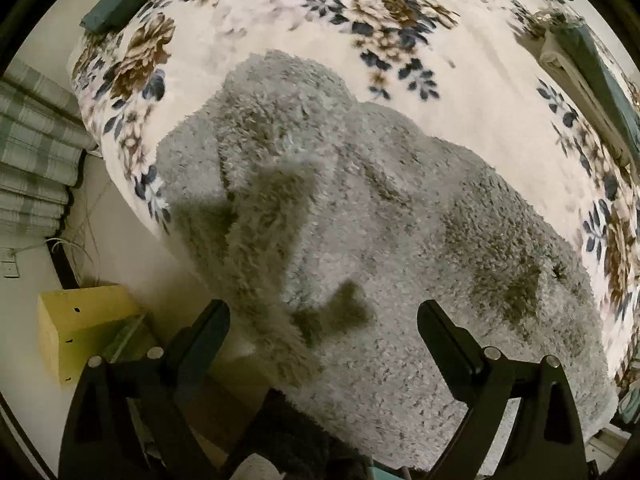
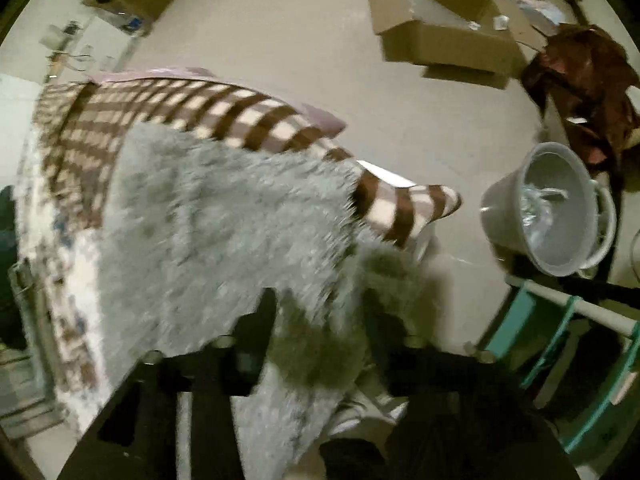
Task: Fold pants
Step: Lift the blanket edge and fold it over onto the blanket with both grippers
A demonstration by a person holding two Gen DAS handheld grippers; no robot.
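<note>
The fluffy grey pants [image 1: 340,220] lie spread on a floral blanket [image 1: 280,12] on the bed, one edge hanging over the near side. My left gripper [image 1: 324,316] hovers open just above the pants, its shadow on the pile, holding nothing. In the right wrist view the same grey pants [image 2: 224,216] lie over a brown checked blanket [image 2: 168,108]. My right gripper [image 2: 320,312] has its two fingers wide apart on either side of a fold of the hanging edge; the view is blurred.
A yellow wooden block [image 1: 84,320] and a plaid cloth [image 1: 32,152] are left of the bed. On the floor at right stand a cardboard box [image 2: 444,28], a grey bucket [image 2: 560,208], a dark red cloth [image 2: 588,88] and a teal frame [image 2: 568,344].
</note>
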